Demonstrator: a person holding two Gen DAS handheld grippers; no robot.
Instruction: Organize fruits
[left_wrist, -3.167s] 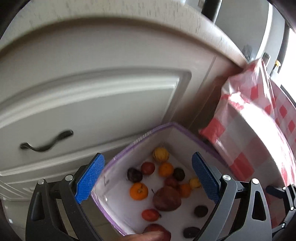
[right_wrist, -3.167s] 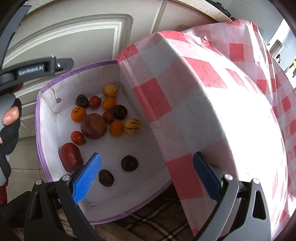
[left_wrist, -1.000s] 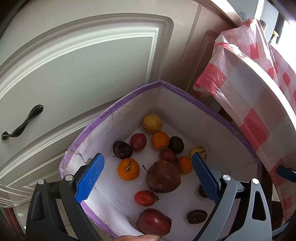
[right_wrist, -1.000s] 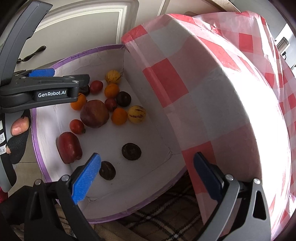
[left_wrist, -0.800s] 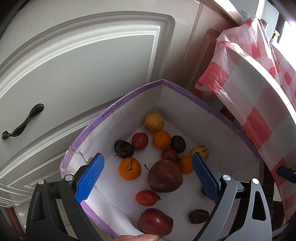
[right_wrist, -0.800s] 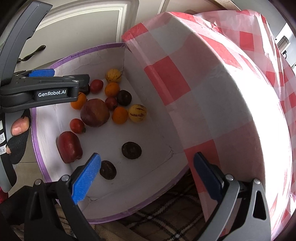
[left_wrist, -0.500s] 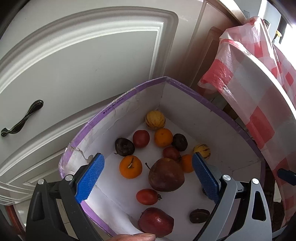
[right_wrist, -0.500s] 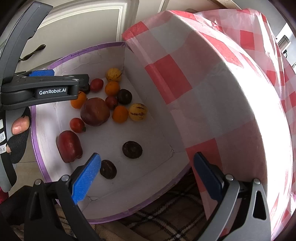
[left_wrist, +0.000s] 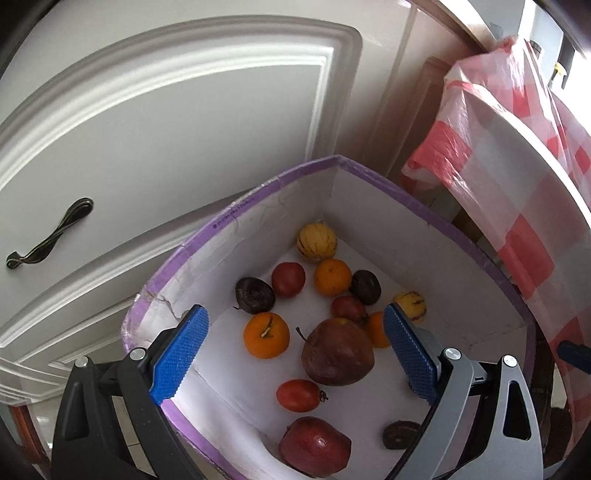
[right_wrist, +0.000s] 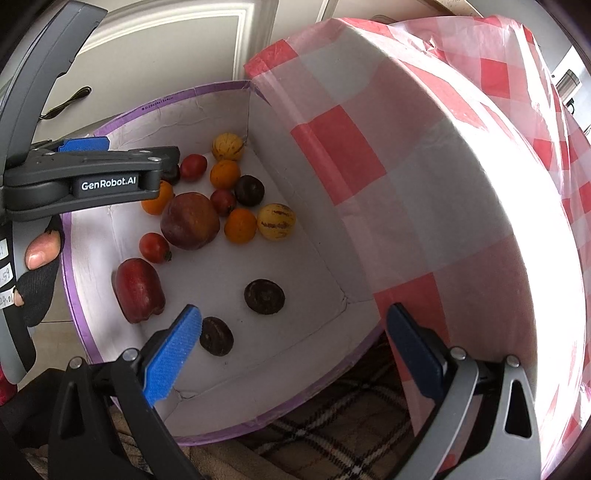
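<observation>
A white box with a purple rim (left_wrist: 258, 195) (right_wrist: 173, 96) holds several loose fruits. In the left wrist view a big dark red apple (left_wrist: 337, 352) lies mid-box, with an orange (left_wrist: 266, 335), a small tomato (left_wrist: 298, 395), a red apple (left_wrist: 314, 446) and a yellow striped melon (left_wrist: 317, 242) around it. My left gripper (left_wrist: 295, 358) hovers open above the box, nothing between its fingers. My right gripper (right_wrist: 291, 354) is open too, over the box's near right wall. The big apple (right_wrist: 190, 220), red apple (right_wrist: 139, 290) and dark passion fruits (right_wrist: 264, 296) show below it.
A table with a red and white checked cloth (right_wrist: 424, 177) (left_wrist: 517, 147) stands right against the box. White cabinet doors (left_wrist: 166, 129) with a dark handle (left_wrist: 50, 234) rise behind. A plaid fabric (right_wrist: 351, 417) lies under the box's near edge. A person's gloved hand (right_wrist: 38, 258) holds the left gripper.
The left gripper has come lower and closer over the box, so the fruits fill more of its view. The right gripper has barely shifted. Both stayed open.
</observation>
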